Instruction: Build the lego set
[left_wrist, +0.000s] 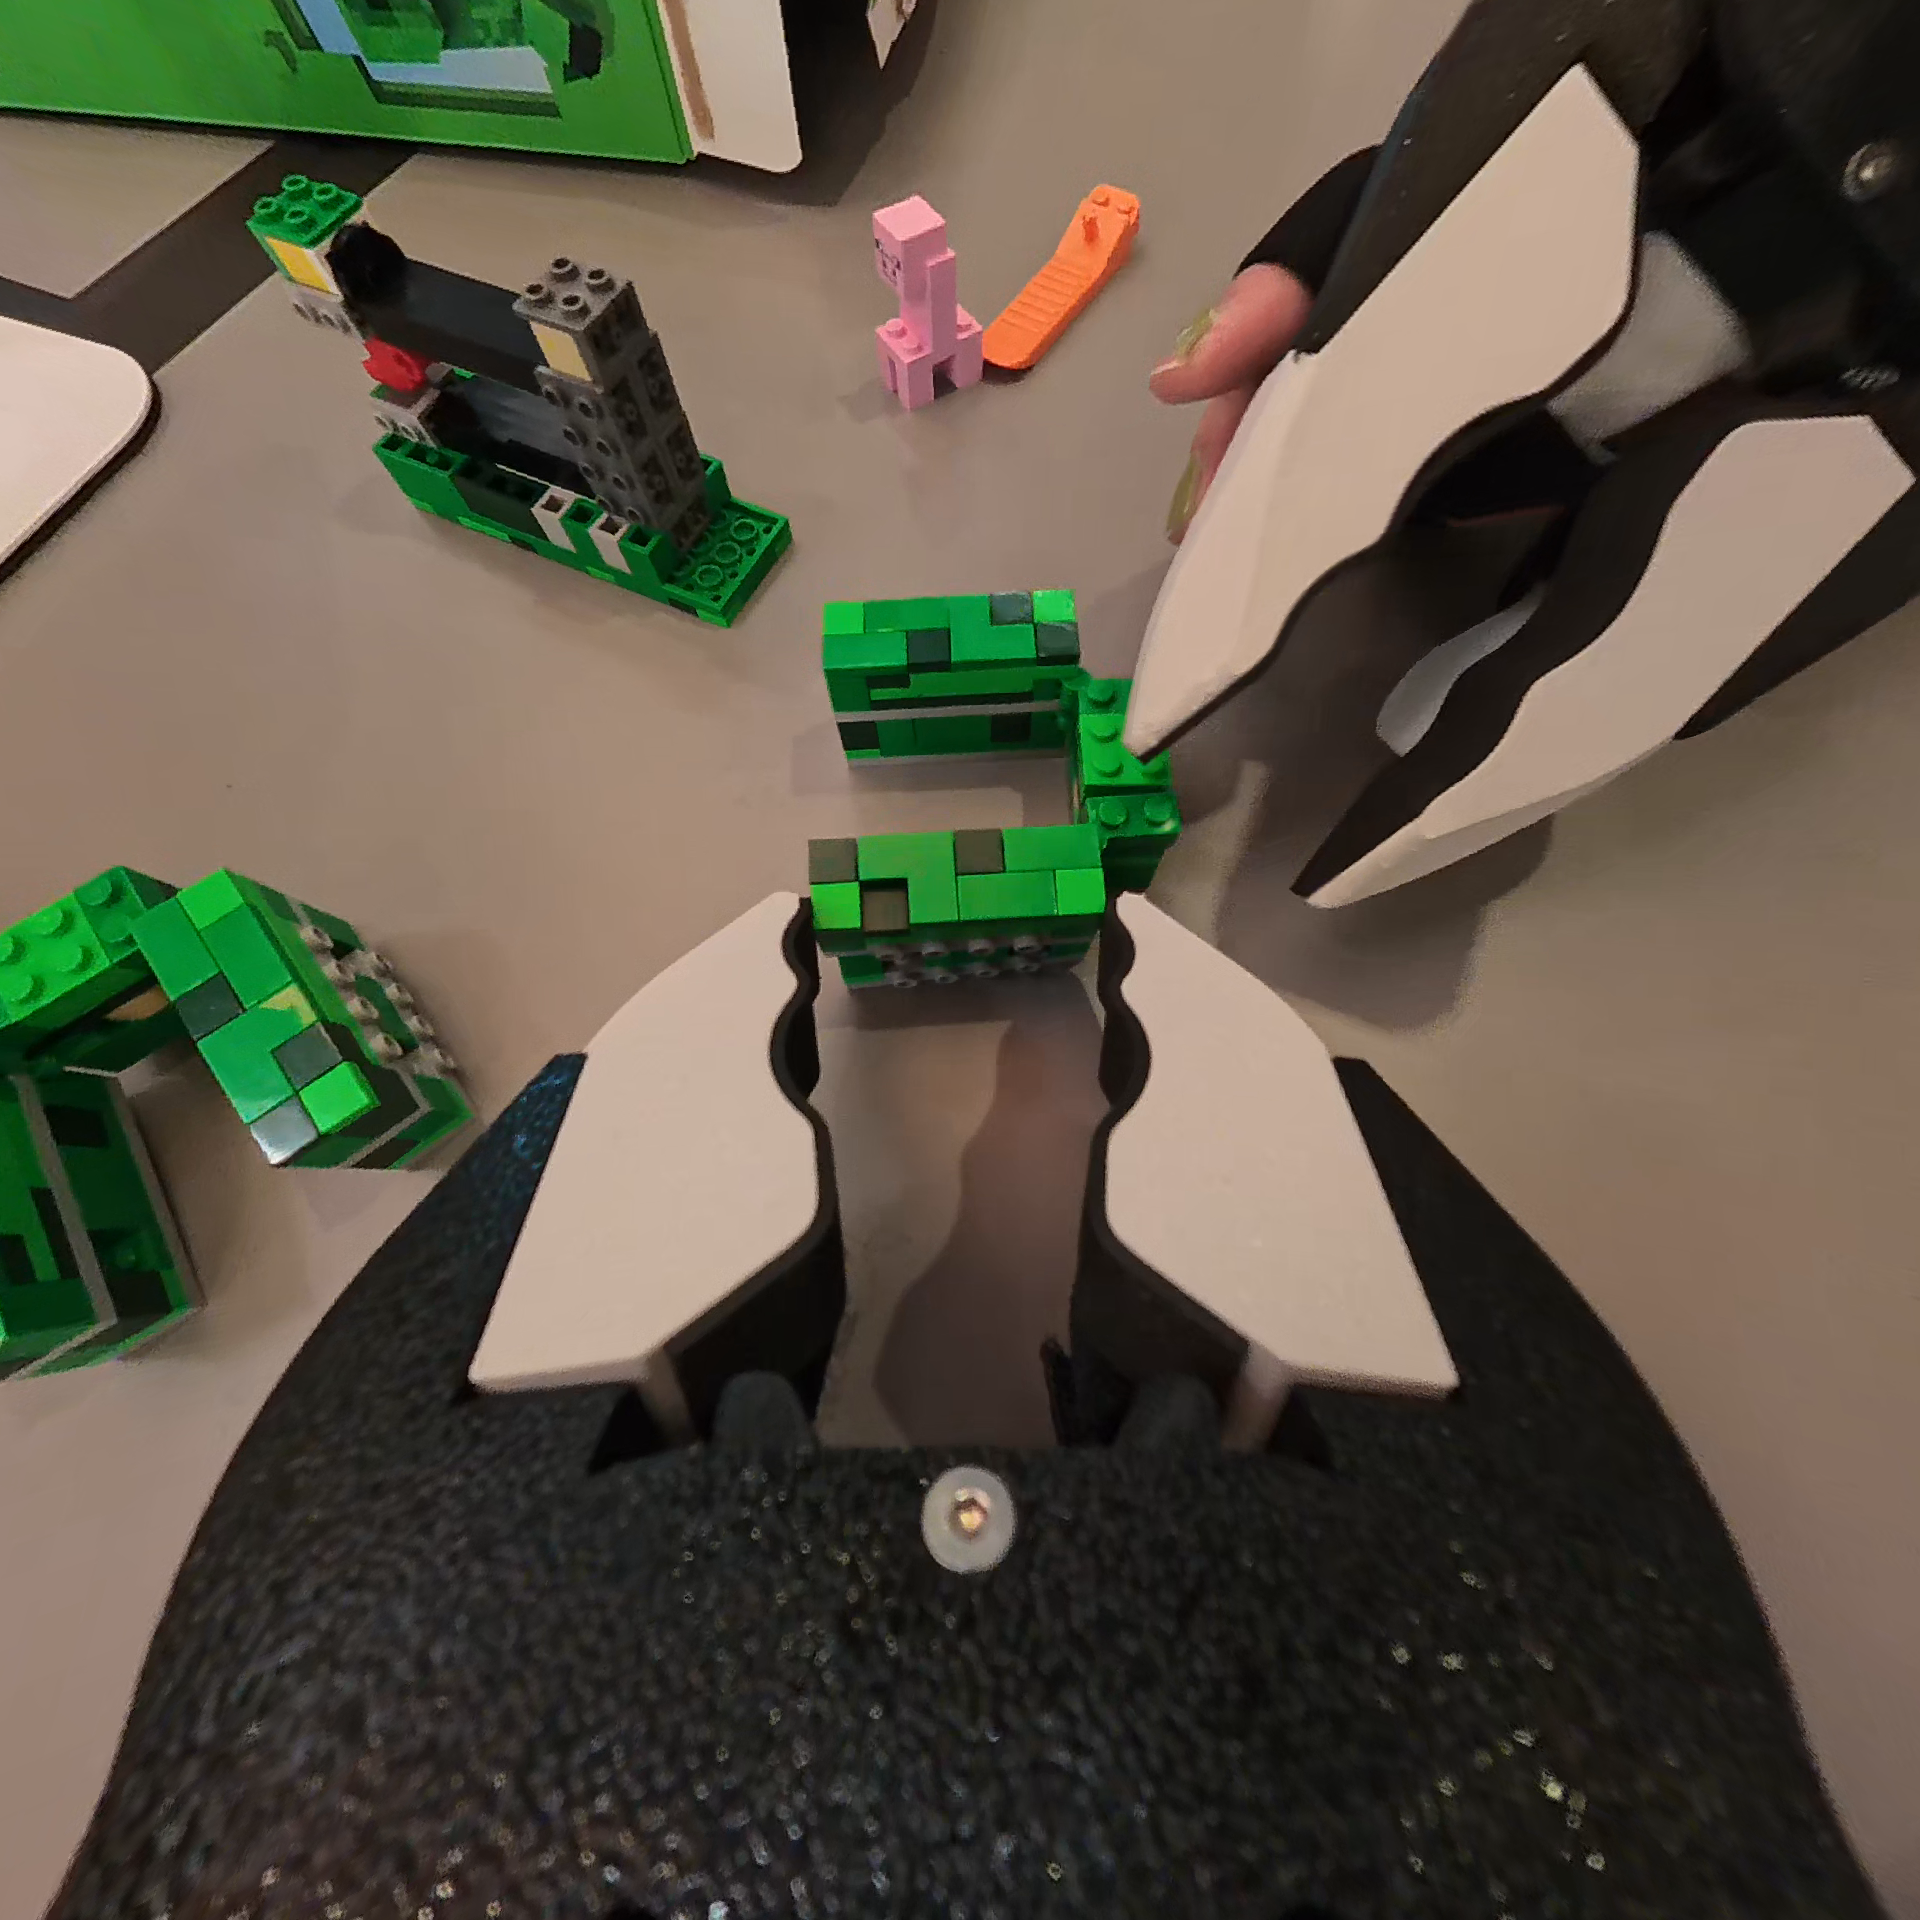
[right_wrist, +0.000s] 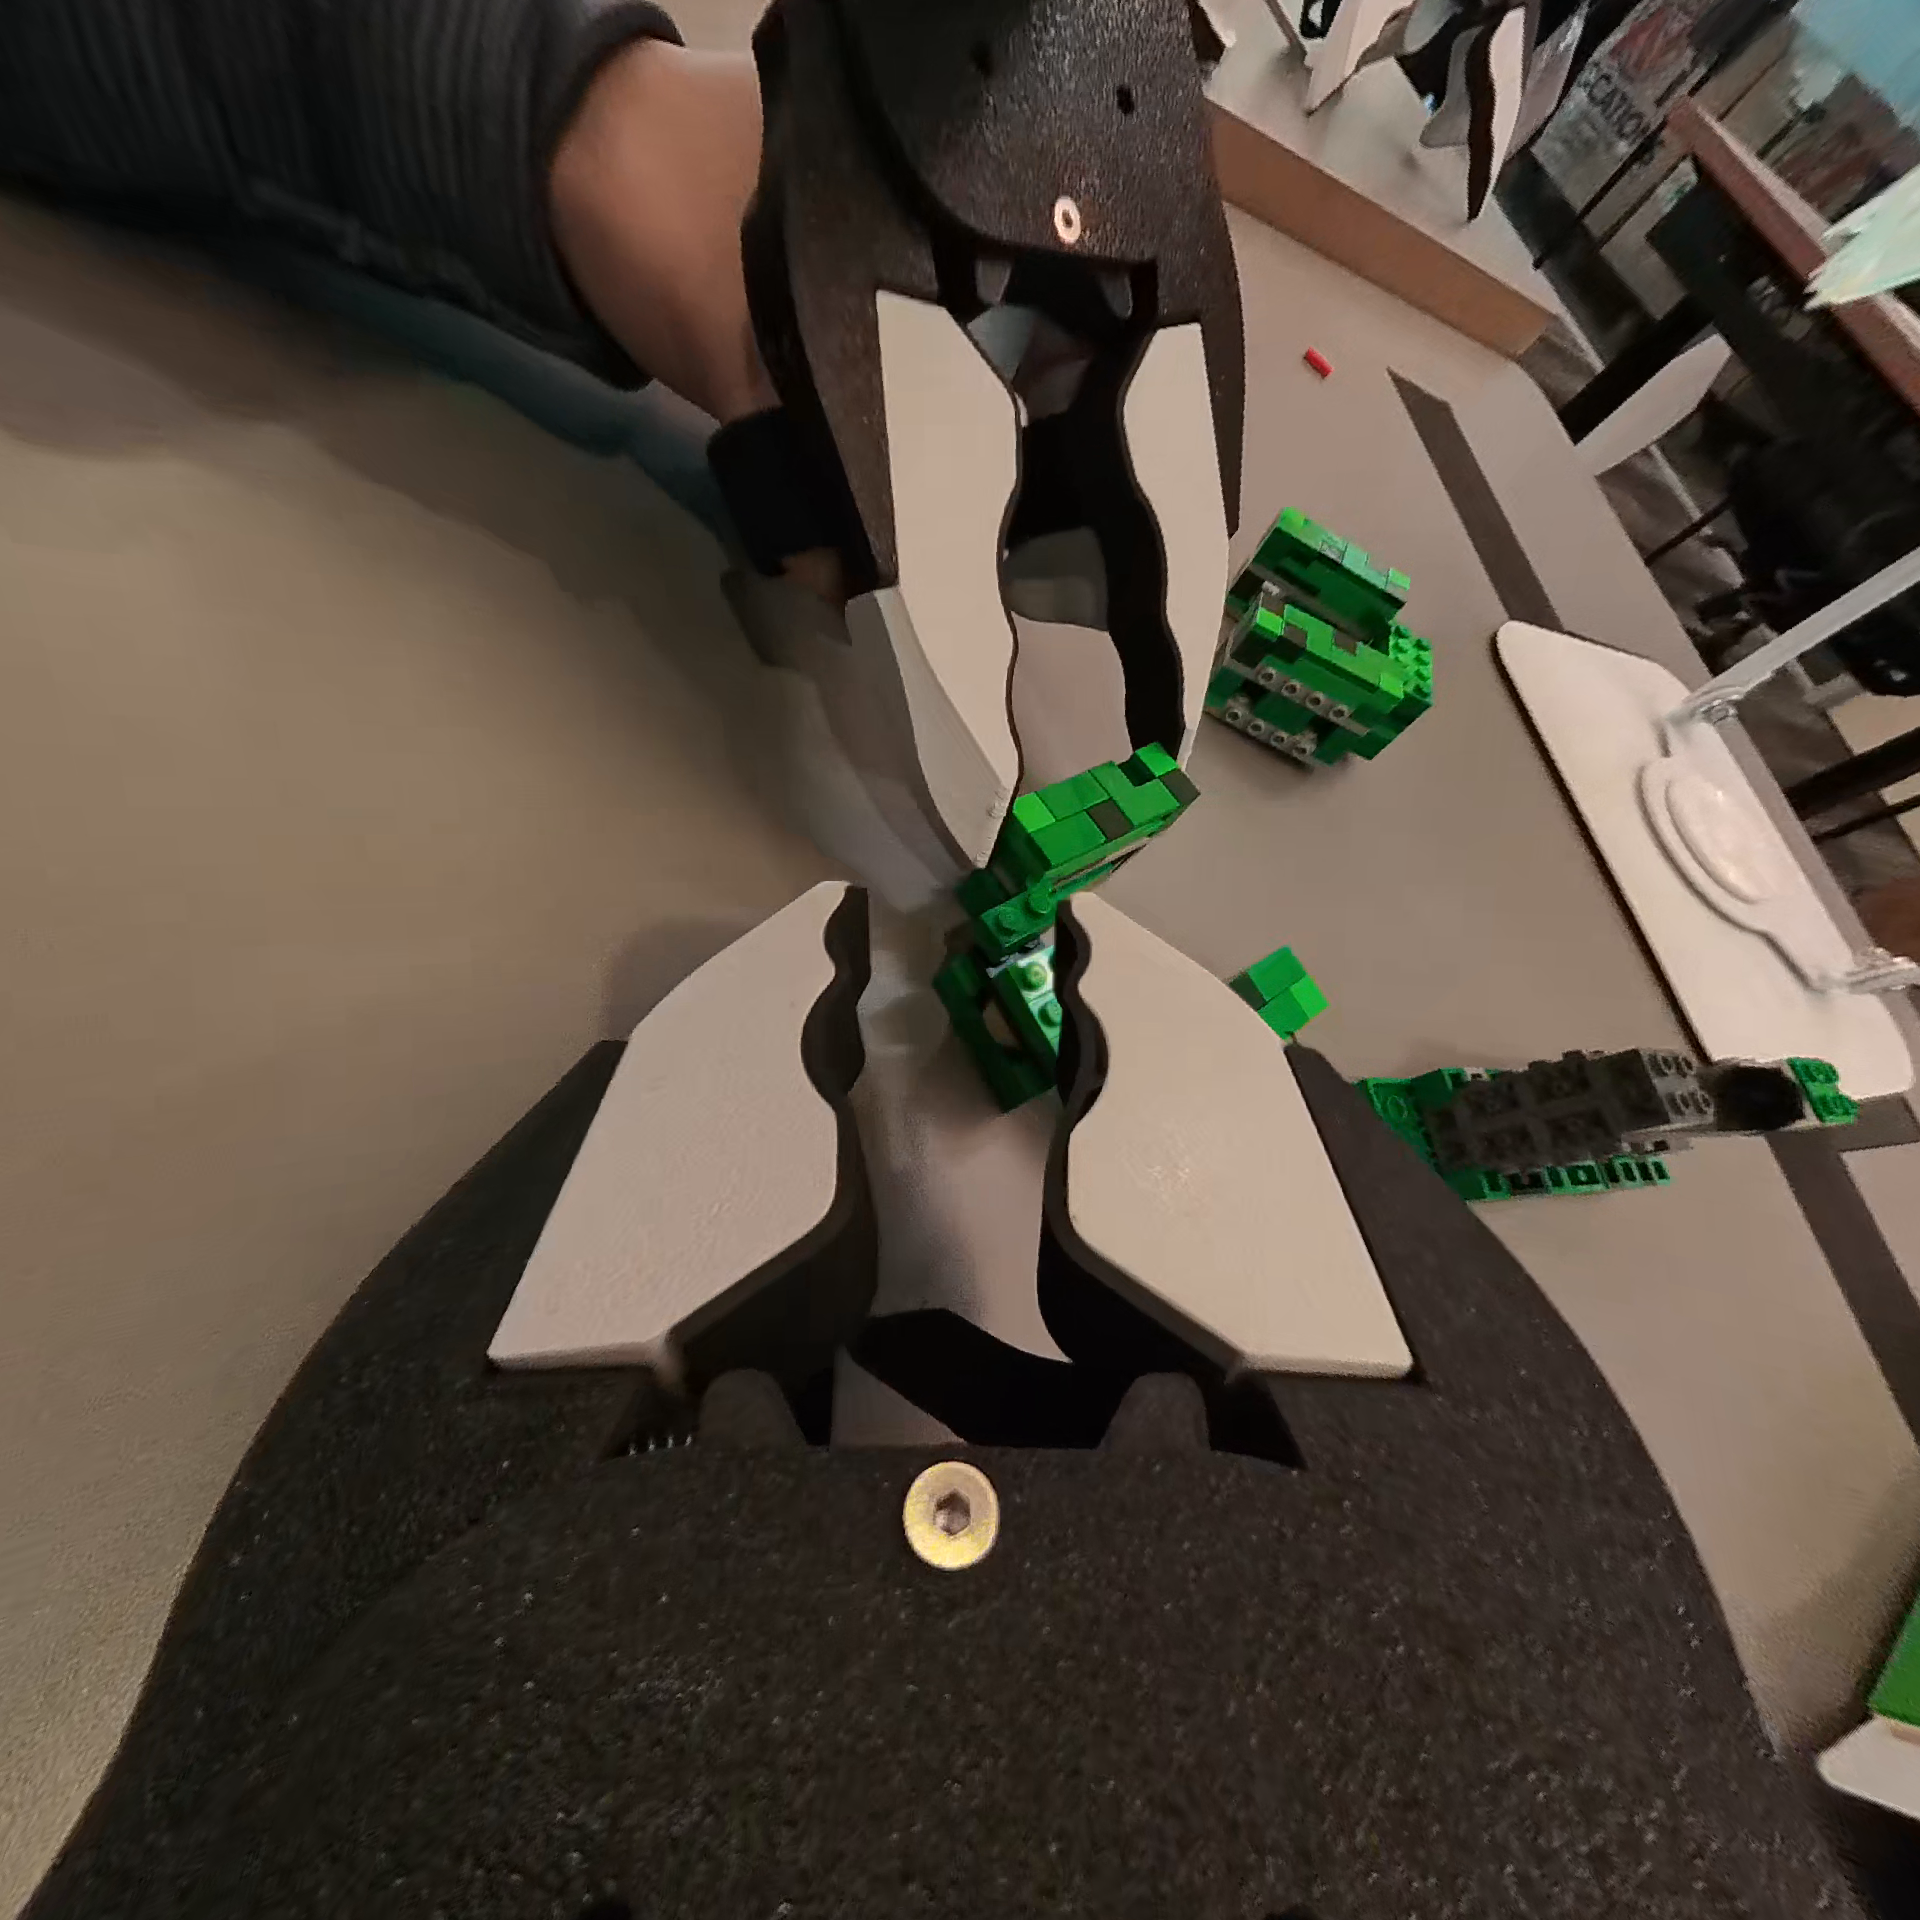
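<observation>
1. Left wrist view: the left gripper (left_wrist: 958, 925) squeezes the near wall of the green lego piece (left_wrist: 966, 774) at the frame's middle.
2. The right gripper (left_wrist: 1216, 821), jaws apart, touches its right end with one tip.

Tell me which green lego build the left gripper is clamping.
The U-shaped green assembly at centre: left gripper pinches its near wall. The green block at left and the grey tower build sit untouched.

Dim warm light, soft shadows, fisheye-bent edges, slight blur.
</observation>
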